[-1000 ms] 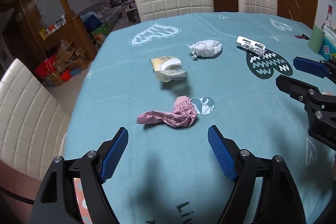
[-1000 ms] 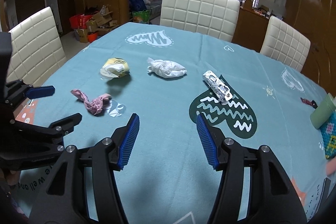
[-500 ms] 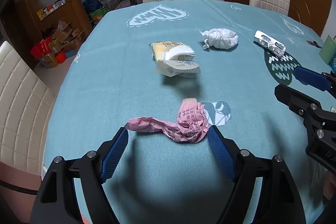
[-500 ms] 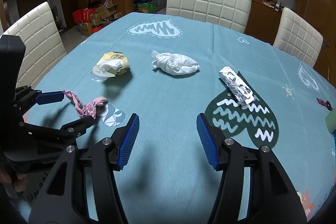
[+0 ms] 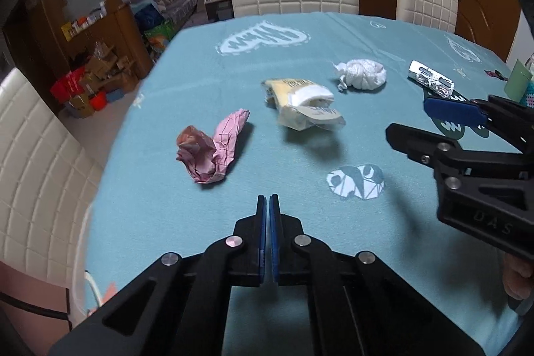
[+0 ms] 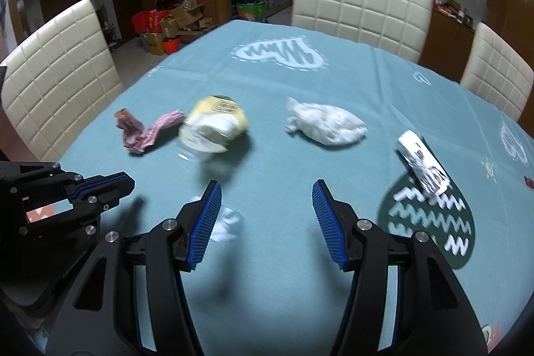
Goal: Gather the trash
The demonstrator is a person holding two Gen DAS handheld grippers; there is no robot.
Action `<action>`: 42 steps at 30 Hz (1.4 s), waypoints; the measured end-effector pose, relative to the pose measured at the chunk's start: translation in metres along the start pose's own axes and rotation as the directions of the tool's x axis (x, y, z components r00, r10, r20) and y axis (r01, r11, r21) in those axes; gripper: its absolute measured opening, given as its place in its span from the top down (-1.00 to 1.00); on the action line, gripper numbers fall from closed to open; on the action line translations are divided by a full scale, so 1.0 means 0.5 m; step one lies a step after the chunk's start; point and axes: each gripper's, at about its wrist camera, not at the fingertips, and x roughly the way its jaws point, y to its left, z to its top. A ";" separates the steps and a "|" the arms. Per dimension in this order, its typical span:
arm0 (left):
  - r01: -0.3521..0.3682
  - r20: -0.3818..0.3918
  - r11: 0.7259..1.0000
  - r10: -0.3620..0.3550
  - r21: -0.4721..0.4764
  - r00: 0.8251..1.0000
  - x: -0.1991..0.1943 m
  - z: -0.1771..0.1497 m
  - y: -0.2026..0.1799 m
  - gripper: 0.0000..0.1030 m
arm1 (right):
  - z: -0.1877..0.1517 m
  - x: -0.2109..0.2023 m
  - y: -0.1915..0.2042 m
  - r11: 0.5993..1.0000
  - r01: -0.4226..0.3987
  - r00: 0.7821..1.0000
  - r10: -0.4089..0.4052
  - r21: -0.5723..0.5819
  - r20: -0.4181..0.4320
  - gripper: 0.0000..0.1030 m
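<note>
Fingers of my left gripper (image 5: 268, 201) pressed together, empty, crumpled pink paper (image 5: 213, 149) ahead-left, my right gripper (image 6: 267, 189) spread above the desk (image 6: 350, 102), yellow wrapper (image 6: 215, 125) ahead-left.

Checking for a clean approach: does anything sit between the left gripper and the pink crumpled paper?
Nothing visible does. The left gripper, jaws shut and empty, has only bare blue tablecloth between it and the pink crumpled paper.

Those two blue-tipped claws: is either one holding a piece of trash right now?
No. The left gripper has its jaws shut on nothing; the pink paper lies free on the table. The right gripper is open.
</note>
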 end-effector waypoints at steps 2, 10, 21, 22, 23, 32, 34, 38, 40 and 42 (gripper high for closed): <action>-0.013 0.015 1.000 0.013 0.000 1.000 -0.012 -0.001 0.009 0.95 | 0.007 0.002 0.017 1.000 -0.011 1.000 0.011 -0.013 0.004 -0.13; -0.022 0.027 0.999 0.023 -0.045 0.999 -0.029 -0.008 0.065 0.95 | 0.041 0.012 0.076 0.997 0.025 0.998 -0.021 -0.069 0.060 -0.63; 0.053 -0.045 0.998 -0.055 -0.042 0.997 0.035 0.025 0.090 0.92 | 0.073 0.088 0.081 0.999 0.027 1.000 -0.028 -0.040 -0.013 -0.20; 0.059 -0.048 0.997 -0.061 -0.044 0.997 0.042 0.028 0.090 0.92 | 0.074 0.097 0.078 0.999 0.018 0.999 -0.019 -0.036 -0.025 -0.11; 0.065 -0.052 0.997 -0.067 -0.046 0.996 0.047 0.030 0.090 0.92 | 0.075 0.107 0.073 0.999 0.015 0.999 -0.016 -0.031 -0.036 -0.07; 0.105 -0.074 0.994 -0.106 -0.007 0.992 0.097 0.062 0.068 0.92 | 0.069 0.152 0.023 1.000 -0.006 0.997 0.008 0.025 -0.076 0.43; 0.128 -0.089 0.992 -0.128 -0.014 0.988 0.102 0.066 0.067 0.91 | 0.067 0.154 0.015 0.999 -0.012 0.997 0.015 0.035 -0.077 0.43; 0.148 -0.089 0.988 -0.152 -0.048 0.984 0.100 0.062 0.075 0.91 | 0.064 0.156 0.005 0.998 -0.031 0.996 0.036 0.058 -0.076 0.43; 0.116 -0.089 0.992 -0.120 -0.048 0.989 0.098 0.059 0.075 0.91 | 0.064 0.156 0.003 0.997 -0.037 0.996 0.042 0.065 -0.073 0.43; 0.050 -0.068 0.998 -0.052 -0.026 0.996 0.091 0.054 0.068 0.91 | 0.063 0.155 0.003 0.997 -0.041 0.996 0.045 0.068 -0.072 0.43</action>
